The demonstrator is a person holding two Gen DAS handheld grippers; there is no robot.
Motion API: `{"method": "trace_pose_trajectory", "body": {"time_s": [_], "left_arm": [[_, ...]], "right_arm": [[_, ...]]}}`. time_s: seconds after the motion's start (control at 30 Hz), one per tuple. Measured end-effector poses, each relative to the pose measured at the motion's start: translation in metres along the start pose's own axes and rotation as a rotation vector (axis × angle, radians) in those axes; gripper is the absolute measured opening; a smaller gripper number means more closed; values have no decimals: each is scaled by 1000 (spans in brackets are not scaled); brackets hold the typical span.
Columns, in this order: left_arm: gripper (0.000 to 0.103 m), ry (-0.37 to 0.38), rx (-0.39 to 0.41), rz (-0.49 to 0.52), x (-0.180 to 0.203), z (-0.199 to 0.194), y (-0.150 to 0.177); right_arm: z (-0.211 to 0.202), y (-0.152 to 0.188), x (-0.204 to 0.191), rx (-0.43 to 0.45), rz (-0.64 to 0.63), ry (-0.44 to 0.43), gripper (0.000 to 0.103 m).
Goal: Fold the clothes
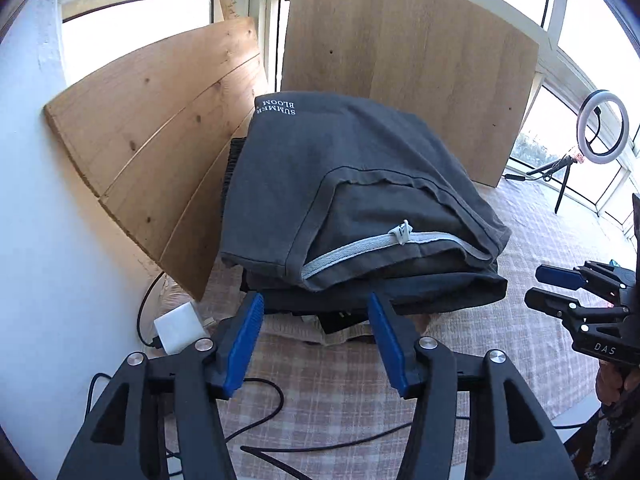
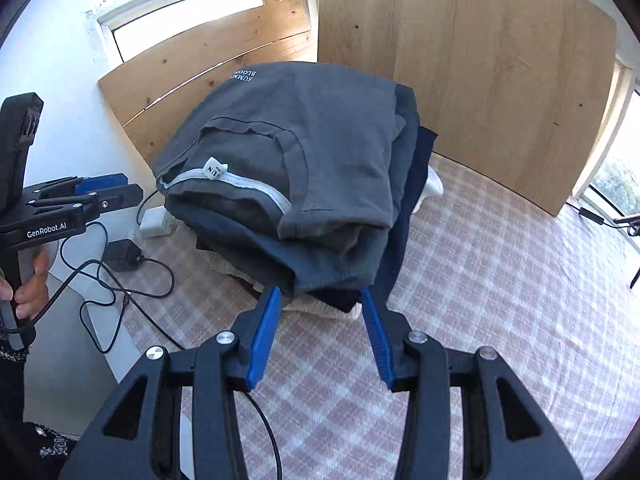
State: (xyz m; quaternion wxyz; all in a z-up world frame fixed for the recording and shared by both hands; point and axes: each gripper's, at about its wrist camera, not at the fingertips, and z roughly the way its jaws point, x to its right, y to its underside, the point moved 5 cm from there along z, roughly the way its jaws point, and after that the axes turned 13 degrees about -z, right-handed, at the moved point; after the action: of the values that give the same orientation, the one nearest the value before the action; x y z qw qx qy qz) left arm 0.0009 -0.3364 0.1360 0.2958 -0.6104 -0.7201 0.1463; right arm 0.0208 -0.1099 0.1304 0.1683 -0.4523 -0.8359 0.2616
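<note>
Left wrist view: the left gripper (image 1: pixel 316 304) points down at a pile of folded clothes on a checked cloth (image 1: pixel 520 240). Its blue pads (image 1: pixel 242 344) stand spread, nothing between them, the tips just short of the pile's near edge. On top lies a folded grey shirt (image 1: pixel 320 160), neckline toward the camera, with a white collar band (image 1: pixel 360 246) and a small tag; white lettering sits at its far edge. Darker garments (image 1: pixel 440 284) lie under it. Behind the pile lean two wooden boards (image 1: pixel 160 120), one pale pine on the left and one larger at the back. A white charger (image 1: pixel 180 330) with black cables (image 1: pixel 260 420) lies by the wall on the left. At the right edge the right gripper (image 1: pixel 532 284) shows side-on, its fingers slightly apart and empty, a hand (image 1: pixel 616 384) on its grip. A ring light (image 1: pixel 602 128) stands on a tripod by the window.

Right wrist view: the right gripper (image 2: pixel 318 294) has its pads parted with nothing clamped; the tips reach the near edge of the pile's lower layers, whether they touch I cannot tell. The shirt (image 2: pixel 320 120) tops the pile, over a dark blue garment (image 2: pixel 404 200) and something beige (image 2: pixel 304 304) at the bottom. The left gripper (image 2: pixel 120 188) is at the left, held by a hand (image 2: pixel 32 284). A black adapter (image 2: pixel 124 256) and cables lie beside the charger (image 2: pixel 156 220).
</note>
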Motion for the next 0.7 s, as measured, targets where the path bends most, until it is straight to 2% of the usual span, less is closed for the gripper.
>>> {"method": "trace_pose_trajectory", "body": {"time_s": [0.1, 0.17, 0.27, 0.5, 0.57, 0.63, 0.7], "left_arm": [[60, -33, 39, -29, 9, -21, 15], [65, -69, 60, -43, 16, -33, 26], [69, -95, 70, -75, 31, -49, 48], [79, -155, 119, -158, 77, -86, 104], [83, -195, 117, -171, 88, -92, 123], [83, -253, 107, -182, 96, -93, 142], [83, -274, 100, -200, 103, -96, 159]], "right_arm": [[-29, 17, 9, 21, 26, 16, 43], [-47, 28, 14, 47, 29, 24, 45], [-62, 44, 26, 63, 48, 55, 51], [-94, 105, 45, 38, 49, -11, 51], [-106, 123, 51, 46, 39, -22, 51], [-114, 140, 53, 51, 27, -34, 51], [-119, 155, 56, 53, 14, -50, 51]]}}
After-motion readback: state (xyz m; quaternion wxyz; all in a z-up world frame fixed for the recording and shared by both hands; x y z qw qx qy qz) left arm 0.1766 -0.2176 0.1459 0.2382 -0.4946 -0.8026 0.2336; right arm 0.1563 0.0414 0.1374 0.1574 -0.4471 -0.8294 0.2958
